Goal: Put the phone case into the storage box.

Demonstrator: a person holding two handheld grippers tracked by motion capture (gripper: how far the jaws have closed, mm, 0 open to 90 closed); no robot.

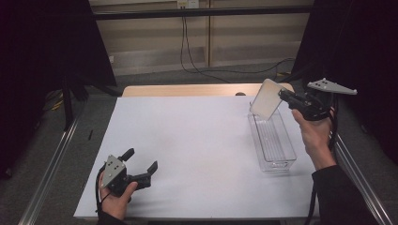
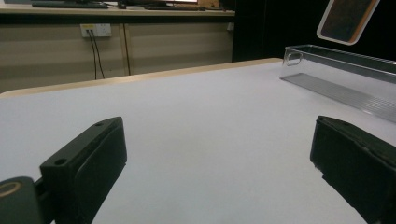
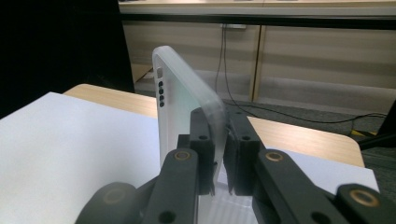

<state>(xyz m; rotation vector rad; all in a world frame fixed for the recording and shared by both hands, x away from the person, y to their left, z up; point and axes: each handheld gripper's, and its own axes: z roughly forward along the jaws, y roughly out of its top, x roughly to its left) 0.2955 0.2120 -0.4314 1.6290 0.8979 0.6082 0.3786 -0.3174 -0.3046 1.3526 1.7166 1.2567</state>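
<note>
My left gripper (image 1: 140, 169) sits low at the near left corner of the tabletop (image 1: 187, 150), its jaws spread wide with nothing between them; in the left gripper view those two black jaws stand far apart over bare white surface. My right gripper (image 1: 284, 95) is raised at the far right, jaws pinching the phone case (image 1: 265, 99) by one edge.

The phone case is a frosted, translucent shell held in the air above the far end of the clear plastic bin (image 1: 272, 140), apart from it. In the high view its long axis runs tilted, the upper end leaning away toward the far edge of the tabletop and the lower end nearest the bin, its broad face turned toward the left side of the tabletop.

The right gripper view gives the phone case (image 3: 182, 107) nearly edge-on: it rises upright from between the jaws, and near its top corner I can see a small cut-out and a row of dark holes that the high view is too coarse to give. The left gripper view catches the phone case (image 2: 346, 18) from below and afar, a rounded pale frame with a dark middle, hanging over the clear plastic bin (image 2: 345, 70), whose ribbed floor and end handle slot read clearly there.

The bin's long axis runs from near to far along the right side
</note>
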